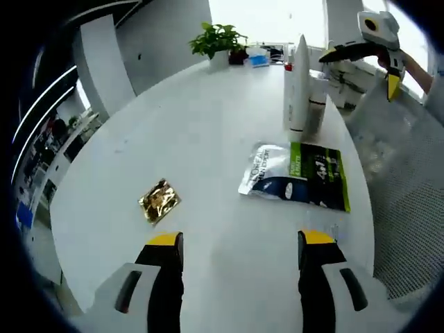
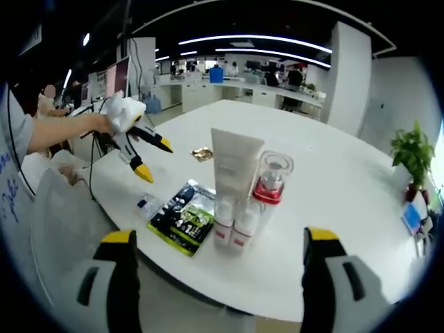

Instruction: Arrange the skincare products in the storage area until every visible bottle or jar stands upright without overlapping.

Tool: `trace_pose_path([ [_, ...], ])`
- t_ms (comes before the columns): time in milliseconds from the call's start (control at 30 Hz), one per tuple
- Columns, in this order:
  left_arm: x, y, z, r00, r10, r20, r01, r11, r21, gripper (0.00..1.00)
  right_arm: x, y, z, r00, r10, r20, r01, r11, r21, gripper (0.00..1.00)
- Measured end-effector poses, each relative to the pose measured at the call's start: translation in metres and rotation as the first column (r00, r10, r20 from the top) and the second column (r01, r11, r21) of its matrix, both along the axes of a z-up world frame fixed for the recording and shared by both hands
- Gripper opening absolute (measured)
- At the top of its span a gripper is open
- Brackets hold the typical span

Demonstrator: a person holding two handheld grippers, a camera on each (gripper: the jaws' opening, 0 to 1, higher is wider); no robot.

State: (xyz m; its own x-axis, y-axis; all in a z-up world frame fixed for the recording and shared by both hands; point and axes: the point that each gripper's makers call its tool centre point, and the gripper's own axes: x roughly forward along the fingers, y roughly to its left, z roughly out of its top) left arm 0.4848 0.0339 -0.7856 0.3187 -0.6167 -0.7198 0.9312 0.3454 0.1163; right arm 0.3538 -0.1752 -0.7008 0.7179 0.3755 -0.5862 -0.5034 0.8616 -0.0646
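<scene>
Now both grippers, left gripper [image 1: 240, 250] and right gripper [image 2: 218, 253], are released and hold nothing; the packet [image 1: 298, 176] lies flat just beside the upright tube [image 1: 299, 87]; better lift it slowly, away from the tube.

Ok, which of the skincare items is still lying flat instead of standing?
The green-and-black sachet pack lies flat on the white table. The tall white tube, the two small white bottles and the red-collared clear jar stand upright.
</scene>
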Motion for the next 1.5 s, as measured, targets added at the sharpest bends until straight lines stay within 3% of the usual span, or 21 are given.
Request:
trace_pose_path([
  [200,0.040,0.003,0.011,0.996,0.039,0.077,-0.039,0.999,0.005,0.62,-0.001,-0.004,-0.002,1.000,-0.027,-0.010,0.027,1.000,0.002,1.00],
  [633,0.092,0.001,0.007,0.990,-0.073,0.118,0.061,0.993,0.100,0.54,0.002,-0.010,-0.005,0.997,-0.078,-0.027,0.078,0.997,0.004,1.00],
  [1067,0.128,-0.009,-0.008,0.983,-0.167,0.080,0.153,0.975,0.160,0.52,0.002,-0.019,-0.008,0.989,-0.139,-0.050,0.138,0.990,-0.015,1.00],
  [1500,0.131,-0.017,-0.033,0.961,-0.277,-0.015,0.274,0.937,0.215,0.48,0.008,-0.024,-0.010,0.984,-0.169,-0.062,0.167,0.985,-0.029,1.00],
])
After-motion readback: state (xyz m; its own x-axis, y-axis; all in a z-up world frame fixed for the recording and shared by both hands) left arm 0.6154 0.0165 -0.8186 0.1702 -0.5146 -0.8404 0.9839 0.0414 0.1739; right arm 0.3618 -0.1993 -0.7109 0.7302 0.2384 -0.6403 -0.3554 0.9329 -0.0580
